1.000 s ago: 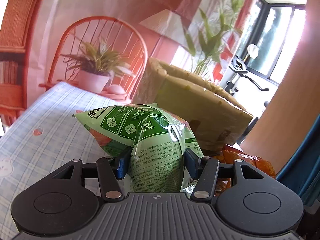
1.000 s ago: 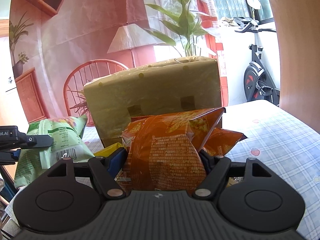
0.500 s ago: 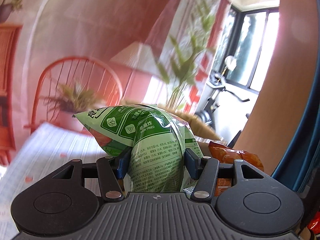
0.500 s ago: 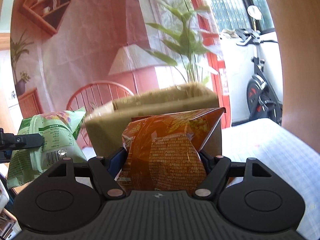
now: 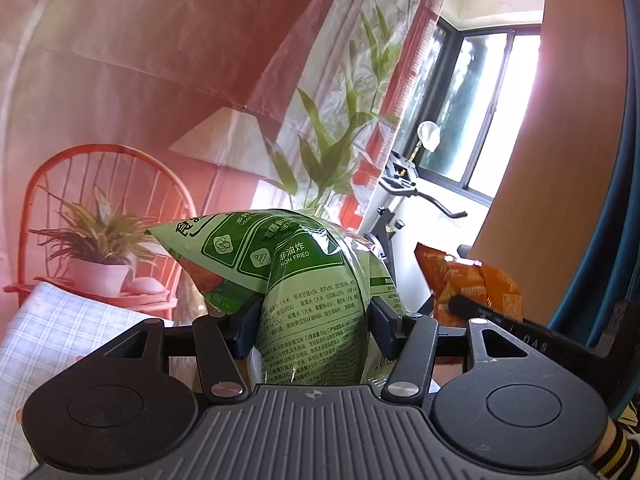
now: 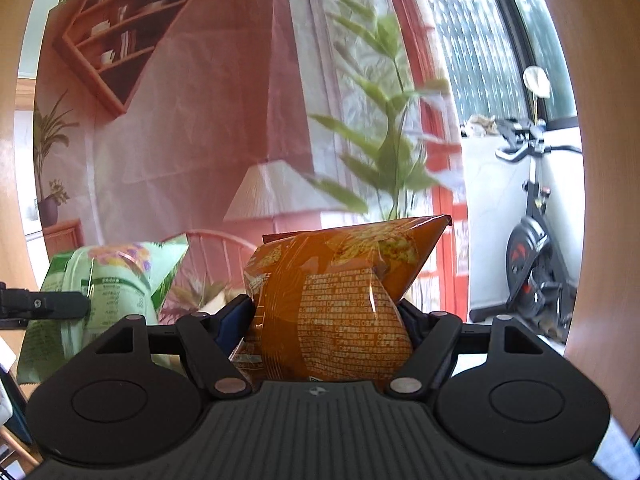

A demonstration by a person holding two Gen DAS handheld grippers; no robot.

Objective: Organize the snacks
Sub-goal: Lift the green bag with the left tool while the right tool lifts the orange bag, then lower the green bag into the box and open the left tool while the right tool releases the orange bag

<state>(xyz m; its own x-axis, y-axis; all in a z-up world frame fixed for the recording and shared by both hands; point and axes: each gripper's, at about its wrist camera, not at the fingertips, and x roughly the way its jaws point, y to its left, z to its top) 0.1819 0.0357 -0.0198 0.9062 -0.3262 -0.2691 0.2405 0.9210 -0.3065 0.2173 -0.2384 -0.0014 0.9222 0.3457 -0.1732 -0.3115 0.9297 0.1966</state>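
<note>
Both snack bags look light, puffed and crinkly, judged soft and slippery; a hold across the pillowed middle suits them, since hard pressure could crush the contents. Left gripper is clamped on the green bag, glossy green with white print and "NON FRIED" lettering, held up in the air above the checked bench. Right gripper is clamped on the orange bag, shiny, covered in fine text, likewise aloft beside it.

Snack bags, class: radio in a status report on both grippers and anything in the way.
Left gripper shut on green bag. Right gripper shut on orange bag. Both bags held in the air, side by side. Nothing seen blocking.
</note>
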